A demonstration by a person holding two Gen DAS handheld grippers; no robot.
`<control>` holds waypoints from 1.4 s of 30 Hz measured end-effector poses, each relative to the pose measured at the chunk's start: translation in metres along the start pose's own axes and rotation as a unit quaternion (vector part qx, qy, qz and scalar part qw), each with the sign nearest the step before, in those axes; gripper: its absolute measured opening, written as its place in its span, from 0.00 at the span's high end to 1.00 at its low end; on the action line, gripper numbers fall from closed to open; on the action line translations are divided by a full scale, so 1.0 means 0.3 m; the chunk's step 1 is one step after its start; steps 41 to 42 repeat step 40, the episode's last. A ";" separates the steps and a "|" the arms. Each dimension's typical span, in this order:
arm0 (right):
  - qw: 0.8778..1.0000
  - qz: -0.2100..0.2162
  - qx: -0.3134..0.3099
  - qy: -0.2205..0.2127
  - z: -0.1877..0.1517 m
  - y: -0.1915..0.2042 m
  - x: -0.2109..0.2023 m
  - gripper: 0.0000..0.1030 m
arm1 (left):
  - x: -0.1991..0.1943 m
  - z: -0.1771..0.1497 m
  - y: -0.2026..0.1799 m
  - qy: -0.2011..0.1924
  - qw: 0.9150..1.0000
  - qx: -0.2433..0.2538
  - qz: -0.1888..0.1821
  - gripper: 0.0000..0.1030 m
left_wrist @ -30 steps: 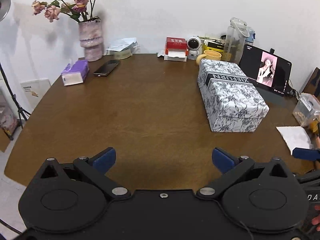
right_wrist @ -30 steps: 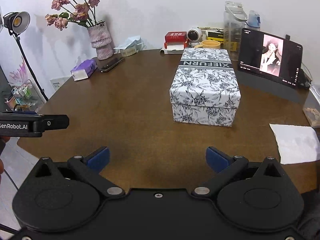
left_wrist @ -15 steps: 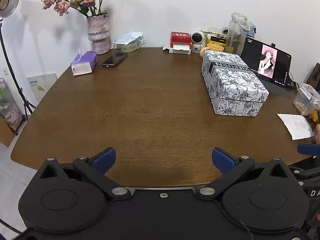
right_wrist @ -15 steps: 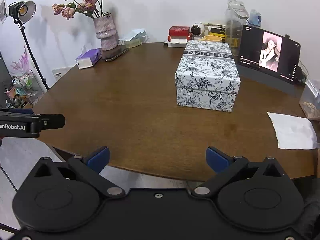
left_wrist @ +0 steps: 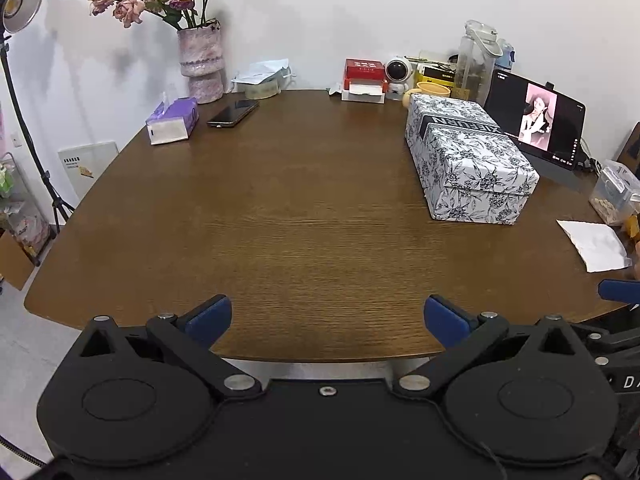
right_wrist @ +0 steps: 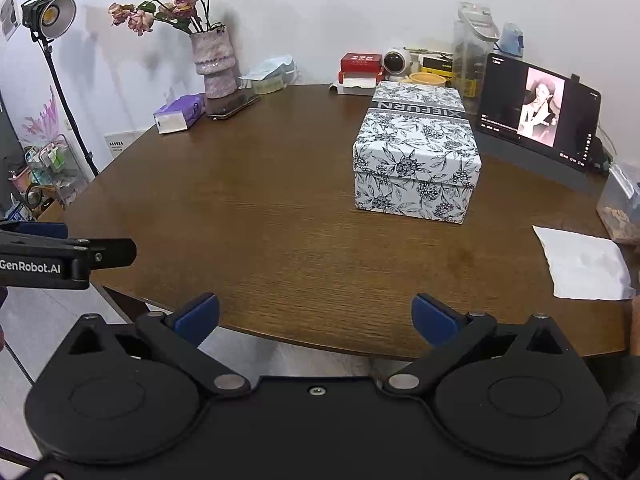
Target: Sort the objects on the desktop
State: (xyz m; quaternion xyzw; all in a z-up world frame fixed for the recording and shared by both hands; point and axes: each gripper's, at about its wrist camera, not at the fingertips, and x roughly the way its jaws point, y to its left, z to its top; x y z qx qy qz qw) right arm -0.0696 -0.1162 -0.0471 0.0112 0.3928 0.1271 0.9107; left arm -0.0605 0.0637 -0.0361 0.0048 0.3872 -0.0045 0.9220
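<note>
A white box with a dark floral print (left_wrist: pixel 468 160) (right_wrist: pixel 416 152) stands lid-on at the right of the brown table (left_wrist: pixel 300 220) (right_wrist: pixel 260 220). A white paper napkin (left_wrist: pixel 596 244) (right_wrist: pixel 584 264) lies near the right edge. At the back left lie a purple tissue pack (left_wrist: pixel 172 122) (right_wrist: pixel 178 114) and a black phone (left_wrist: pixel 233 113) (right_wrist: pixel 234 105). My left gripper (left_wrist: pixel 327 316) hangs open at the table's near edge, holding nothing. My right gripper (right_wrist: pixel 315 314) is open there too, empty, right of the left one.
A vase of pink roses (left_wrist: pixel 200 60) (right_wrist: pixel 214 64), a red box (left_wrist: pixel 363 76), a small white camera (left_wrist: pixel 397 74), a yellow cup (left_wrist: pixel 432 90), a clear bottle (left_wrist: pixel 478 60) and a lit tablet (left_wrist: pixel 538 120) (right_wrist: pixel 540 112) line the back. A clear container (left_wrist: pixel 616 196) sits far right. A lamp stand (right_wrist: pixel 48 24) is left.
Both grippers have pulled back from over the table toward its near edge, so the floor now shows under them. Nothing on the table has moved; both stay open.
</note>
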 end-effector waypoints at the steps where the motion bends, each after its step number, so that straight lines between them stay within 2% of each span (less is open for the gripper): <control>1: 1.000 0.000 0.000 0.000 0.000 0.000 0.000 0.00 | 0.001 0.000 -0.001 0.000 1.000 0.001 0.001 0.00; 32: 1.000 -0.014 -0.009 -0.001 -0.009 0.025 0.007 0.00 | 0.022 -0.008 0.027 0.021 1.000 -0.010 -0.004 0.00; 42: 1.000 -0.014 -0.010 0.001 -0.010 0.030 0.012 0.00 | 0.016 -0.014 0.026 0.012 1.000 -0.003 -0.006 0.00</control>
